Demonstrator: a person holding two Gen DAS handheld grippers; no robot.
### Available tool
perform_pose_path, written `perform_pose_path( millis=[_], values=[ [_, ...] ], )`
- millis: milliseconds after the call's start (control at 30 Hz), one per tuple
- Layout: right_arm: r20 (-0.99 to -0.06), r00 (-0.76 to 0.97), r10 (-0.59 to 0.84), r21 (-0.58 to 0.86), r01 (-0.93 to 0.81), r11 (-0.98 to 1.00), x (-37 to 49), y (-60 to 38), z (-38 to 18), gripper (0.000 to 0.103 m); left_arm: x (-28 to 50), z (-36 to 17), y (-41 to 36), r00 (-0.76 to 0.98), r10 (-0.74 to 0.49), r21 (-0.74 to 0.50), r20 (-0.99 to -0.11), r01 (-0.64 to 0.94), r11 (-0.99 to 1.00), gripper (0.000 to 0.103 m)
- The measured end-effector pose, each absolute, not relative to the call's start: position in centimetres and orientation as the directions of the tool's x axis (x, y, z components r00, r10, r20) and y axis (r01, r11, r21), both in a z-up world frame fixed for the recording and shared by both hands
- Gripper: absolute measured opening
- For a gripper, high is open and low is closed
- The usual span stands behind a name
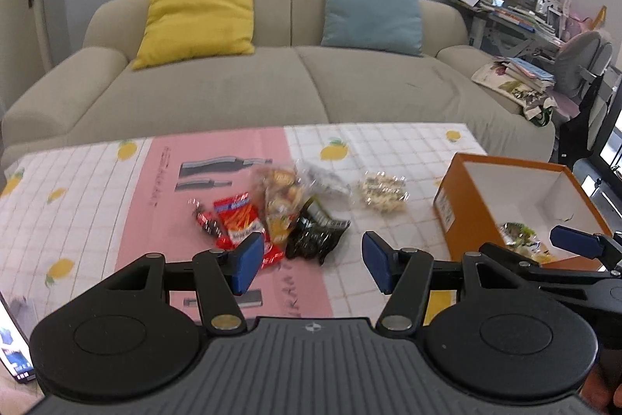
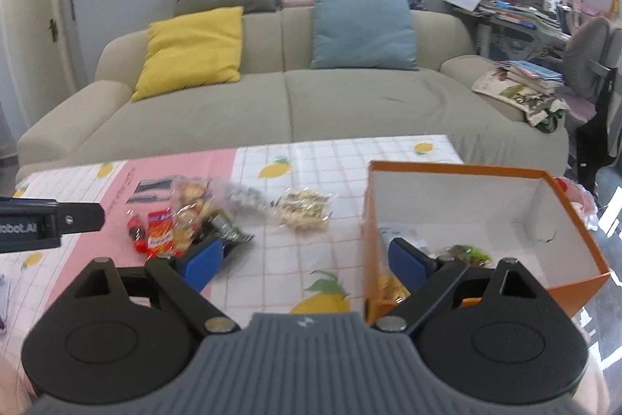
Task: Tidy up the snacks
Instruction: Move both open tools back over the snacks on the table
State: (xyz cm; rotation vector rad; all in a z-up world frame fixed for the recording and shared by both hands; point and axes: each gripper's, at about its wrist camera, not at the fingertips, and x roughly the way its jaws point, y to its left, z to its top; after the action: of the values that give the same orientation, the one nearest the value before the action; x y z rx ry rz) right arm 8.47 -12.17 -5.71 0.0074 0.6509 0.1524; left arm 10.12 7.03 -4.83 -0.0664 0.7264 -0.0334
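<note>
Orange box (image 2: 575, 216) holding a few packets just ahead of the right gripper (image 2: 307, 261), jaws wide and empty, left gripper (image 1: 311, 261) jaws wide too, blurred snack pile (image 1: 272, 212) ahead-left on the tabletop (image 1: 77, 181), pale, perhaps popcorn, bag (image 1: 383, 195) beyond

Soft daylight is admitted from the right; the snack pile (image 1: 272, 209) is smeared by motion blur, and edges are bowed by fisheye distortion.

My left tool (image 1: 310, 261) and right tool (image 2: 307, 259), black linkage arms, blue pads (image 1: 245, 262), silver pivot screws, ribbed grey bodies, small white logo, round black discs
</note>
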Motion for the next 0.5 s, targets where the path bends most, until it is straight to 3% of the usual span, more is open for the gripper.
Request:
perform_pose_path(
  millis=[500],
  values=[
    [-0.666,0.725,0.176,-0.005,-0.24,0.971,10.9,-8.4,-10.2,0.09,11.0,-9.3,11.0,0.686,-0.091,-0.169,-0.722,-0.048,0.984,0.069]
  ],
)
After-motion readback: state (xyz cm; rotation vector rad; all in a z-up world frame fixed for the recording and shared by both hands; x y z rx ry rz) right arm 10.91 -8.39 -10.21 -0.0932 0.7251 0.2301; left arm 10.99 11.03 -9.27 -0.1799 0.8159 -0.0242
